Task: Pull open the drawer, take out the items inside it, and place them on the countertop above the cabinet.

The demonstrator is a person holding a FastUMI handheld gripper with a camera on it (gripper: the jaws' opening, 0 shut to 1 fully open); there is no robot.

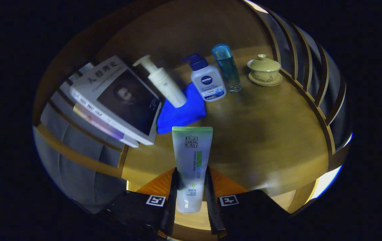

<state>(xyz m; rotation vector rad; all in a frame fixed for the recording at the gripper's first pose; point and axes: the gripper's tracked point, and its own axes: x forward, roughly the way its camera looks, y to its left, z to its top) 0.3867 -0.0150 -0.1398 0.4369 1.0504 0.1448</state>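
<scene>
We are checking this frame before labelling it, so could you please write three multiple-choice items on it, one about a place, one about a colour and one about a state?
1. Where does the lidded cup on its saucer stand?
A. on the books
B. on the countertop, beside the tall teal bottle
C. between the fingers

2. What colour is the cloth under the white pump bottle?
A. blue
B. red
C. yellow

3. What is the gripper doing?
A. open, holding nothing
B. shut on a book
C. shut on the green-and-white tube

Key: 1 B, the cup sits past the teal bottle on the wood; 2 A, the cloth is plainly blue; 3 C, both fingers press the tube's sides.
</scene>
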